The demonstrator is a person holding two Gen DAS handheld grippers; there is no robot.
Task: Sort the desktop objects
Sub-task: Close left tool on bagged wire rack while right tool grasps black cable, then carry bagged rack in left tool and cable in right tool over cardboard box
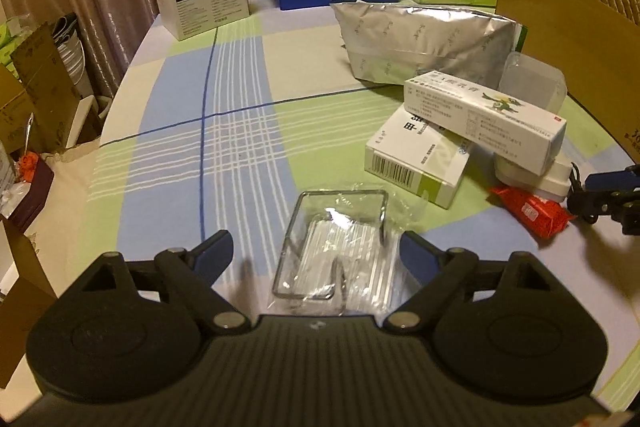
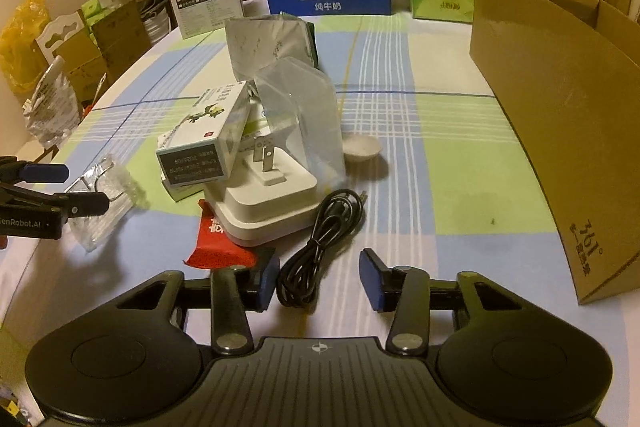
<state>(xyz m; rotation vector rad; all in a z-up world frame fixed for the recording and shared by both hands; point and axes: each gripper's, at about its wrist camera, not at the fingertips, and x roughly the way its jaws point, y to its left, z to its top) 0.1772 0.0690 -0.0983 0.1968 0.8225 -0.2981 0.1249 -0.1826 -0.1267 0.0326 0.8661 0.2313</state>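
A tabletop [image 1: 240, 75] spread with a blue, green and cream checked cloth is seen in a dim curtained room, with a large brown cardboard box [image 2: 552, 115] standing open along its right edge. Left of that box, a heap of small goods is piled: white medicine cartons, a white plug adapter [image 2: 268, 203], a red sachet. A coiled black cable [image 2: 320, 247] lies just left of the box, straddled by the right gripper [image 2: 320, 277], jaws part-closed but not yet pressing. Further left, a clear plastic packet holding a wire frame [image 1: 336, 247] is flanked by the left gripper [image 1: 316, 251], jaws wide apart. Pick-up appears under way; closing squarely on each item is judged next.
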